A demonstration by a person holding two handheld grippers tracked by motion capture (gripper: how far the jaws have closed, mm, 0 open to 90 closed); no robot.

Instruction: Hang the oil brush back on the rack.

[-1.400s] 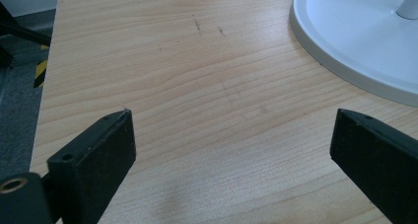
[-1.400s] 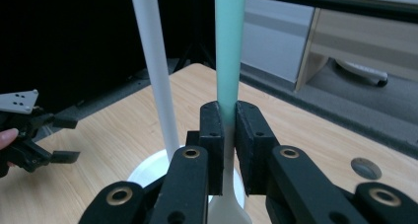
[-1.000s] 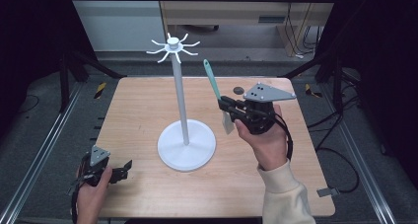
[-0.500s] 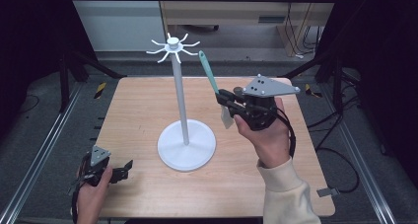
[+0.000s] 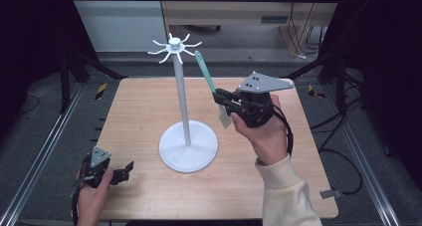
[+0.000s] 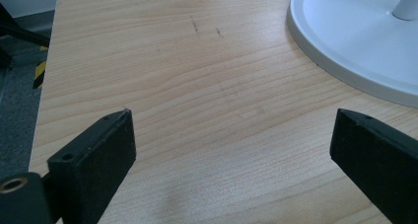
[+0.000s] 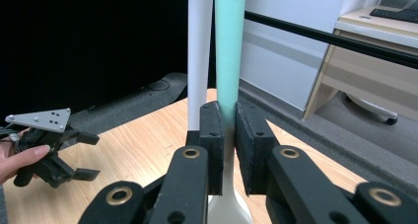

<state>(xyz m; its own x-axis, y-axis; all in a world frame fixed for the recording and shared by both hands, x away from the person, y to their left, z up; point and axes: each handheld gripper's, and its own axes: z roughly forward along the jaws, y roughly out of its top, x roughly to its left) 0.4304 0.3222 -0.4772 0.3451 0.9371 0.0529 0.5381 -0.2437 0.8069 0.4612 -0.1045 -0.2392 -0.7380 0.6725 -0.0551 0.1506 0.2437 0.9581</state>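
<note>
A white hook stand (image 5: 182, 101) rises from a round base (image 5: 188, 147) in the middle of the table, with several hooks (image 5: 174, 47) at its top. My right gripper (image 5: 220, 96) hovers just right of the pole, shut on a teal-handled utensil (image 5: 205, 72). The handle points up towards the hooks and its pale end (image 5: 224, 117) hangs below the jaws. The right gripper view shows the pads (image 7: 227, 130) clamping the teal handle (image 7: 230, 51) beside the pole (image 7: 199, 51). My left gripper (image 5: 127, 169) rests open at the table's near left corner, nothing between its jaws (image 6: 231, 150).
The wooden table (image 5: 139, 111) is bare around the stand; its base (image 6: 355, 31) lies just ahead and right of the left gripper. Metal rails (image 5: 45, 151) run along both table sides. A desk and cables (image 5: 298, 17) stand beyond the far edge.
The right gripper has shifted slightly left and up with the utensil, so the handle tip is closer to the hooks. The left gripper has not moved.
</note>
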